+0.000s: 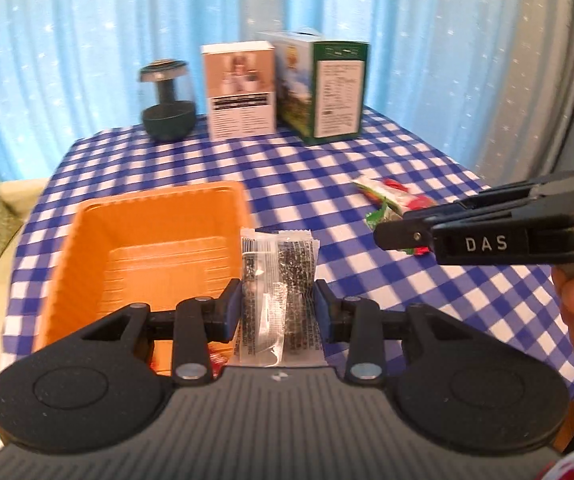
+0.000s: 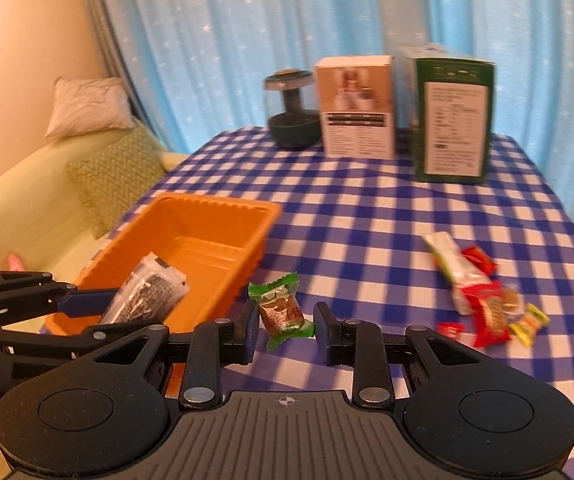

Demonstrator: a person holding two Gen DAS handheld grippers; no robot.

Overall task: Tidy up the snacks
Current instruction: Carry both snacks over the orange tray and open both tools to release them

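My left gripper (image 1: 278,307) is shut on a clear packet of dark snack (image 1: 277,280), held at the right rim of the orange tray (image 1: 87,248); the packet also shows in the right wrist view (image 2: 147,292) over the tray (image 2: 247,208). My right gripper (image 2: 286,322) is shut on a green-wrapped candy (image 2: 281,312), held above the checked cloth beside the tray. In the left wrist view the right gripper (image 1: 395,232) comes in from the right, near the loose snacks (image 1: 387,196).
Several loose snacks (image 2: 483,292) lie on the blue-checked tablecloth (image 2: 367,216) to the right. At the back stand a dark jar (image 2: 293,112), a white box (image 2: 357,108) and a green box (image 2: 453,116). A sofa with cushions (image 2: 115,172) is to the left.
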